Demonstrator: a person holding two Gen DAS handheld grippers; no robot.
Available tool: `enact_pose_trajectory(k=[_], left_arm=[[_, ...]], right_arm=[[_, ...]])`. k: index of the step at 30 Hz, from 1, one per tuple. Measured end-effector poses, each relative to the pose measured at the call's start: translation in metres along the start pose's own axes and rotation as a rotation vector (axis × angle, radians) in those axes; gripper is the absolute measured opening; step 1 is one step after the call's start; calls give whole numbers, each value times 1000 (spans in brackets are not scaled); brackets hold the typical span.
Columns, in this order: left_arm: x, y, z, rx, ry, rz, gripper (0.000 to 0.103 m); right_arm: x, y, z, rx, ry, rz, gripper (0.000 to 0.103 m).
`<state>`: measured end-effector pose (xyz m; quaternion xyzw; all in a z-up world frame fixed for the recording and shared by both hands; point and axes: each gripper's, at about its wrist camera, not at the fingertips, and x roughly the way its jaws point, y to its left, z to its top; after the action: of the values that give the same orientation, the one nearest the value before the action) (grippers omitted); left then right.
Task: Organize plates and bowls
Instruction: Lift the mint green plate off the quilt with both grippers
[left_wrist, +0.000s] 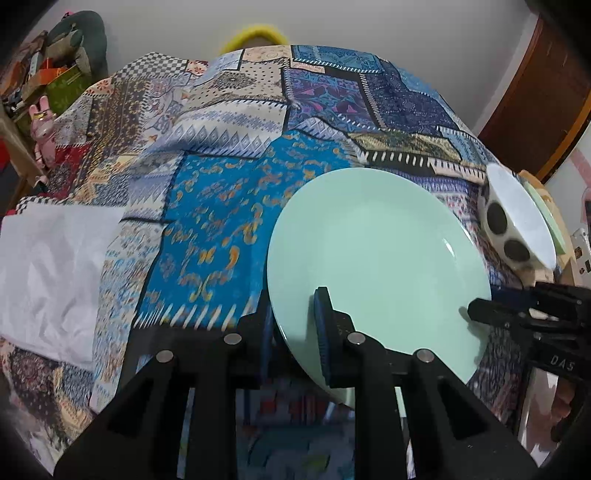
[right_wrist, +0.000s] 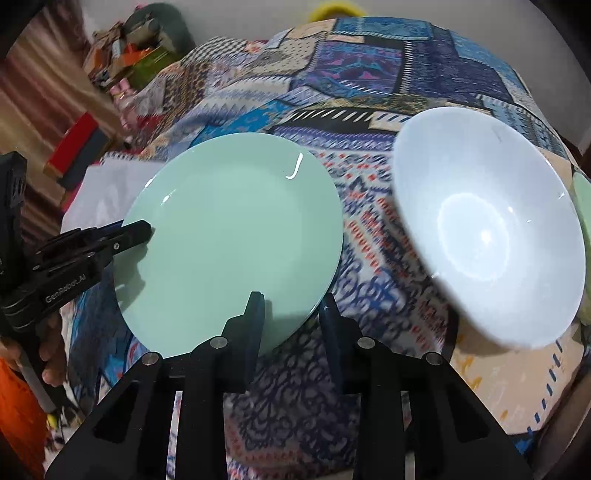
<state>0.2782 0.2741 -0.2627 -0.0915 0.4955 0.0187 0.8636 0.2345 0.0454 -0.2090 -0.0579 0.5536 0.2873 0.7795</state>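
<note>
the left hand-held gripper (left_wrist: 295, 332) pinches the near rim of a mint green plate (left_wrist: 373, 251) lying on patterned cloth (left_wrist: 207, 206). the right hand-held gripper (left_wrist: 476, 312) grips its right edge. beyond that sits a spotted bowl (left_wrist: 513, 214).

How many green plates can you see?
2. One plate centre, left of the white bowl; a second, mostly hidden, shows only a green rim right of the bowl.

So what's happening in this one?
A person with two handheld grippers is sorting dishes on a patchwork cloth. The left gripper and right gripper each pinch the near rim of the same green plate. A white bowl, spotted outside, sits just to its right.
</note>
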Motion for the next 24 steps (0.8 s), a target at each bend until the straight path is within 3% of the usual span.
enact_pose_trajectory(k=[11, 16, 24], left_arm=[[-50, 10, -79, -60, 55, -31, 22], [-54, 7, -82, -30, 35, 31, 22], [-37, 15, -73, -64, 57, -19, 26]], right_arm=[[-2, 24, -23, -115, 60, 49, 26], [3, 20, -13, -89, 57, 52, 26], [17, 22, -2, -88, 59, 67, 28]])
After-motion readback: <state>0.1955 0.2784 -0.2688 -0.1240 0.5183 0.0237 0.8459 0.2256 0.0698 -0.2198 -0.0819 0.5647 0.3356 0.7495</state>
